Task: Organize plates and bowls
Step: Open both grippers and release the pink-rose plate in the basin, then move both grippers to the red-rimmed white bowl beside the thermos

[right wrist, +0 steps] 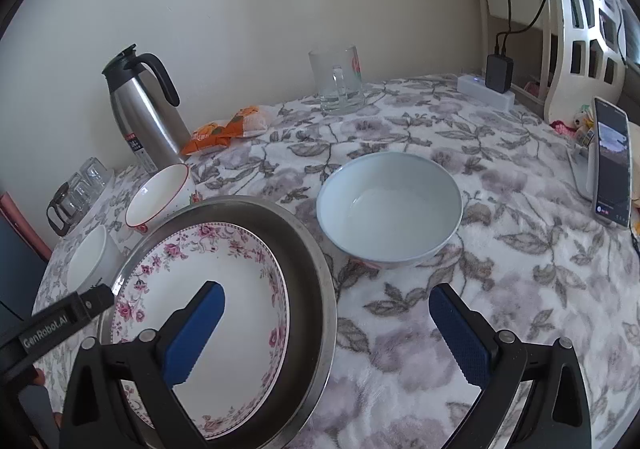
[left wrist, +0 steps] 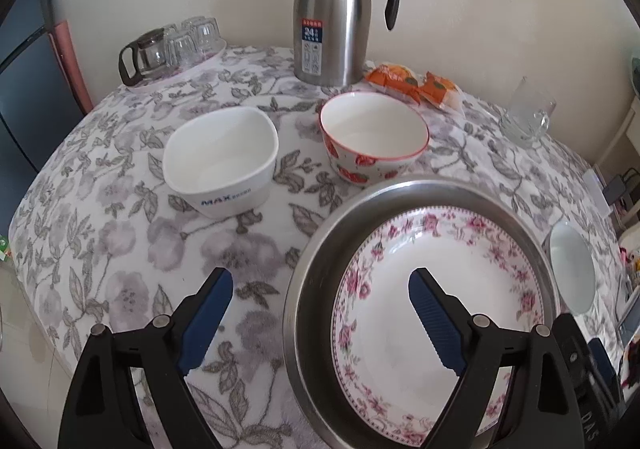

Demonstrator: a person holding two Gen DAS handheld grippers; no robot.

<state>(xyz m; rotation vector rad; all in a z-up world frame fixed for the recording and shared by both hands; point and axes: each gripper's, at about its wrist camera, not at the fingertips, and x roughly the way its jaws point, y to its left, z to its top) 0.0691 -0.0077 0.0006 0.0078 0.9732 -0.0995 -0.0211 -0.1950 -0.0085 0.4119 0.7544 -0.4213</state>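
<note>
A pink-flowered plate (left wrist: 432, 289) (right wrist: 224, 281) lies inside a steel pan (left wrist: 316, 257) (right wrist: 308, 249) on the flowered tablecloth. My left gripper (left wrist: 320, 289) is open, straddling the pan's left rim without touching it. My right gripper (right wrist: 326, 305) is open over the pan's right rim, nothing pressed between its pads. A white square bowl (left wrist: 222, 161) (right wrist: 92, 261) and a strawberry bowl (left wrist: 372, 137) (right wrist: 162, 195) stand beyond the pan. A pale round bowl (right wrist: 390, 209) (left wrist: 572, 265) sits to its right.
A steel thermos jug (left wrist: 330, 9) (right wrist: 148, 109), orange snack packets (left wrist: 416, 85) (right wrist: 228, 129) and a glass mug (left wrist: 526, 117) (right wrist: 340, 77) stand at the back. Glasses with a small pot (left wrist: 172, 45) sit far left. A phone (right wrist: 612, 161) leans at the right edge.
</note>
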